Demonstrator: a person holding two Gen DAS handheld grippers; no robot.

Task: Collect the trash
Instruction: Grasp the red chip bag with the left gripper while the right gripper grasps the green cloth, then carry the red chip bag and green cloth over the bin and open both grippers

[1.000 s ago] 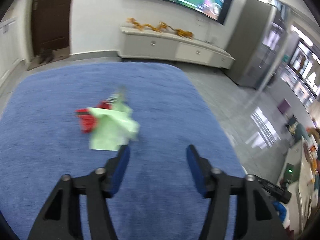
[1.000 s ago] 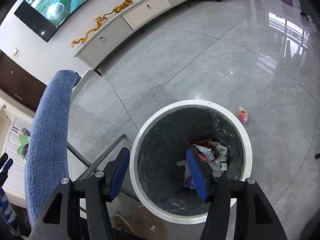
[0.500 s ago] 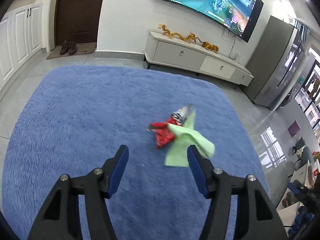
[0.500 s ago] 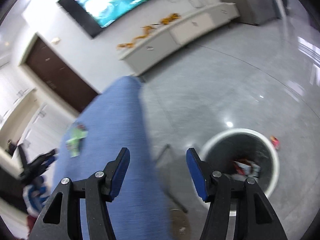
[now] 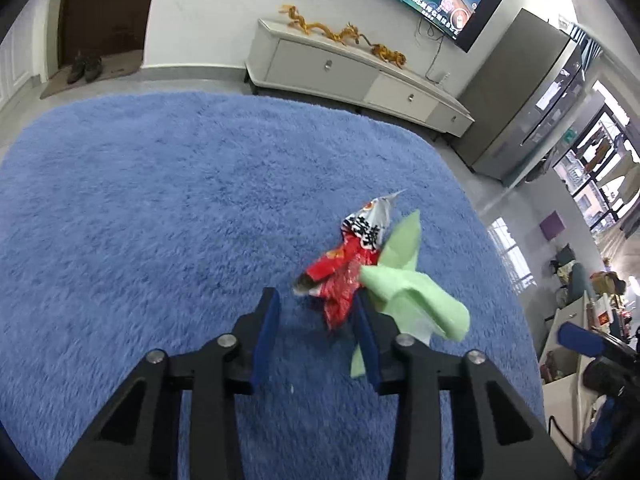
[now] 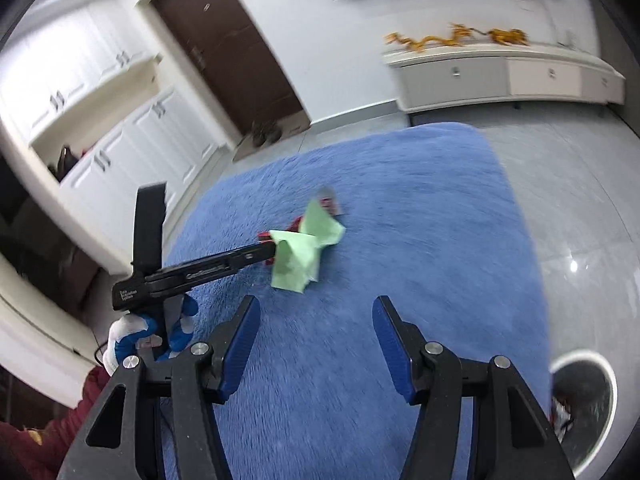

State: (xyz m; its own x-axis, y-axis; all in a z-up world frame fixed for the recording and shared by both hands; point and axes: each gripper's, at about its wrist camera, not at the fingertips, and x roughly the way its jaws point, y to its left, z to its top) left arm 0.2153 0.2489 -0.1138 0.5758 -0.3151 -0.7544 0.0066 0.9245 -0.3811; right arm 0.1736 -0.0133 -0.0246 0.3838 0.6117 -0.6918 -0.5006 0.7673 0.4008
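A red and silver snack wrapper (image 5: 347, 268) and a pale green paper (image 5: 408, 292) lie together on the blue rug (image 5: 160, 220). My left gripper (image 5: 318, 332) is open low over the rug, its fingers around the near tip of the wrapper, the right finger against the green paper. In the right wrist view the left gripper (image 6: 267, 249) reaches the same pile, green paper (image 6: 306, 252) in front. My right gripper (image 6: 316, 344) is open and empty above the rug, short of the pile.
A white-rimmed trash bin (image 6: 582, 396) with litter inside stands on the grey floor at the rug's right edge. A white TV cabinet (image 5: 352, 76) runs along the far wall. White cupboards (image 6: 132, 136) and a dark door (image 6: 228, 52) stand to the left.
My left gripper moved forward and lower, so its fingers now flank the wrapper's tip. My right gripper swung from above the bin to over the rug, facing the trash pile.
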